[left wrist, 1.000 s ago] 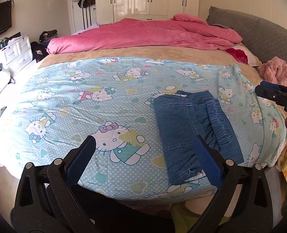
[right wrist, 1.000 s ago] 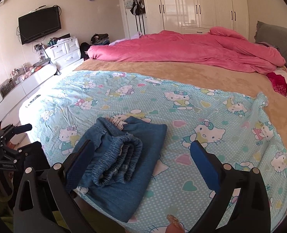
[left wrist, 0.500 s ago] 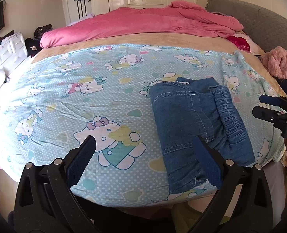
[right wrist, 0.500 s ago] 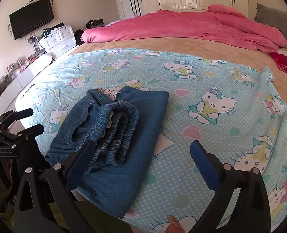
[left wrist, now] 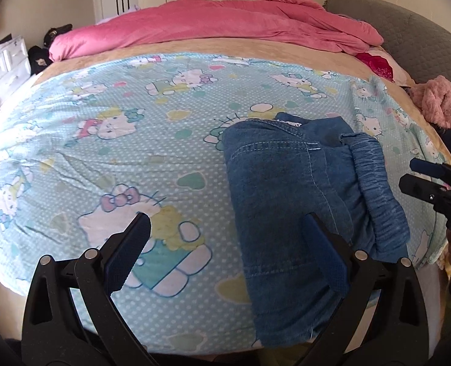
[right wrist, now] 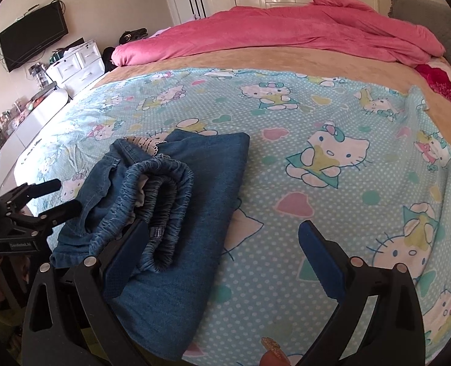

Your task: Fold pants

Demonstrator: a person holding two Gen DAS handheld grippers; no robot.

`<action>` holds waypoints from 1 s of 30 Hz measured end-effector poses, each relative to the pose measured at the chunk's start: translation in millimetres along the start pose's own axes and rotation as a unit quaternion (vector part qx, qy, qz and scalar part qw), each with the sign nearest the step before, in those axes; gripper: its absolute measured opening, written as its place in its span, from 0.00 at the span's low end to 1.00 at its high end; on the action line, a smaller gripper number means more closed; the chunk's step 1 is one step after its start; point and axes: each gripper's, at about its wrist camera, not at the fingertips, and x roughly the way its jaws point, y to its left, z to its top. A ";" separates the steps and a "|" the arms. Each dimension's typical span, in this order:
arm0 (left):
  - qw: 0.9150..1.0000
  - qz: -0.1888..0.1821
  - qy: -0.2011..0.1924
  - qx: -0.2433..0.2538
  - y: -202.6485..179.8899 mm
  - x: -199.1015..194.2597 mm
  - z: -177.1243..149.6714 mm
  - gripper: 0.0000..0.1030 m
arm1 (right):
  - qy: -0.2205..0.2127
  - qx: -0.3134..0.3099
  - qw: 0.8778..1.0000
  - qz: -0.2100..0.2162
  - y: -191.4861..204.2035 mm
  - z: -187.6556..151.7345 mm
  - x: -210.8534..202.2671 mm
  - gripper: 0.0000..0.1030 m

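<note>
Bedroom daylight falls across a wide bed, and your folded denim pants (left wrist: 289,192) lie at its near edge, in the lower right of the left wrist view and the lower left of the right wrist view (right wrist: 176,213). They form a thick rectangular bundle of soft blue denim with pale topstitching, and the gathered, ribbed elastic waistband (right wrist: 161,195) is rolled into a loop on top, with a strip of white lace showing at its far end.

Your left gripper (left wrist: 225,250) hovers low over the bed edge, both fingers spread wide and holding nothing; its right blue textured pad (left wrist: 326,259) sits over the denim, the left one over the sheet. Your right gripper (right wrist: 222,253) is likewise spread apart and empty, its left pad (right wrist: 125,259) just above the waistband roll, the other over bare sheet. Whether either pad touches the cloth, you cannot tell. Each gripper appears at the side edge of the other's view, black and angular.

Under the pants lies a pale blue dotted sheet (left wrist: 134,152) printed with cartoon cats and hearts, lightly creased. Beyond it runs a tan blanket (right wrist: 286,58), then a rumpled pink duvet (left wrist: 219,24) at the top. A grey quilted headboard (left wrist: 423,45) fills the upper right, and a wall television (right wrist: 33,39) hangs at the upper left.
</note>
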 end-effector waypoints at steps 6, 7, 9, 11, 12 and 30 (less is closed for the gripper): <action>1.000 -0.023 0.011 -0.004 -5.7 21.0 9.3 0.91 | 0.032 -0.010 0.999 0.027 6.1 1.0 25.3 0.65; 0.999 -0.034 0.014 -0.006 -7.0 24.2 10.3 0.91 | 0.036 -0.010 0.999 0.030 6.9 0.9 28.2 0.62; 0.998 -0.054 0.023 -0.008 -10.8 30.0 9.9 0.86 | 0.039 -0.004 0.998 0.047 7.7 0.4 33.1 0.59; 0.997 -0.069 0.031 -0.009 -15.3 34.4 8.3 0.77 | 0.042 0.007 0.997 0.057 4.7 0.4 37.1 0.59; 0.997 -0.075 0.034 -0.009 -16.9 35.7 7.4 0.77 | 0.043 0.012 0.997 0.061 2.9 1.0 39.4 0.61; 0.995 -0.102 0.008 0.006 -31.3 16.3 23.2 0.20 | -0.015 -0.056 0.993 0.107 33.6 24.8 25.7 0.15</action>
